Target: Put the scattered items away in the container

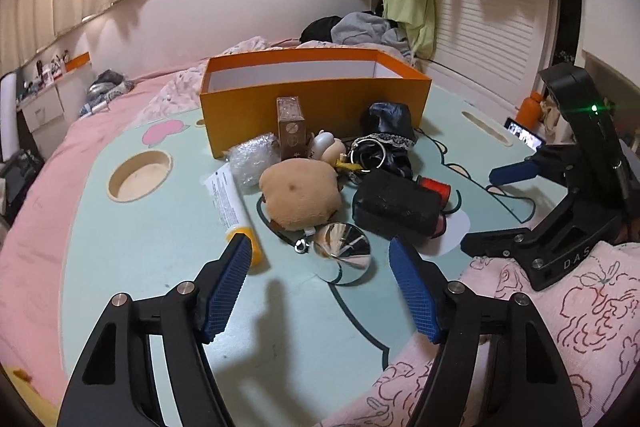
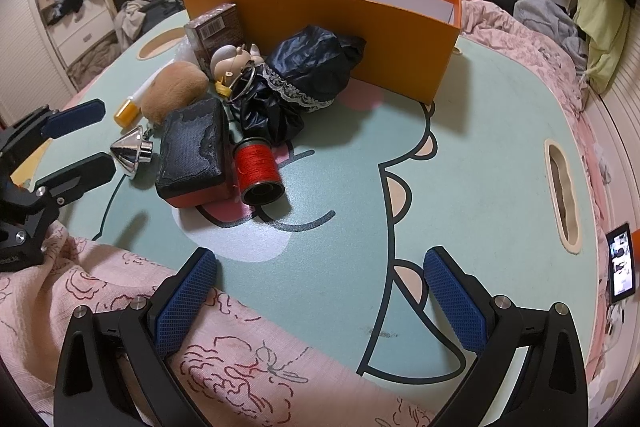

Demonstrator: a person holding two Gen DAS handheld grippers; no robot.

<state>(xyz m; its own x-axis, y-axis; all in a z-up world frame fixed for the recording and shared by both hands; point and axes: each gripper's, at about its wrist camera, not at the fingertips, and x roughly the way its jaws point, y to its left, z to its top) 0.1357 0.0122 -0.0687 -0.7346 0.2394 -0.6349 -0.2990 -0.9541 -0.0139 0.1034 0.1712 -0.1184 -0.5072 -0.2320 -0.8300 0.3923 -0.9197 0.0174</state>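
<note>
An open orange box (image 1: 312, 103) (image 2: 360, 35) stands at the back of a teal lap table (image 1: 132, 251). In front of it lie a brown plush (image 1: 298, 197), a silver cone (image 1: 344, 247), a white tube with a yellow cap (image 1: 232, 207), a brown carton (image 1: 292, 129), a small figurine (image 1: 328, 147), a dark cloth bundle (image 1: 388, 131), a black and red case (image 2: 194, 151) and a red thread spool (image 2: 256, 167). My left gripper (image 1: 320, 259) is open and empty just before the cone. My right gripper (image 2: 320, 267) is open and empty, near the table's front.
A bubble-wrap wad (image 1: 252, 157) lies left of the carton. The table has a round cup recess (image 1: 140, 175) and a slot (image 2: 562, 195). A phone (image 2: 620, 263) stands at the right edge. Pink-patterned sleeves (image 2: 200, 347) cover the front. Bedding surrounds the table.
</note>
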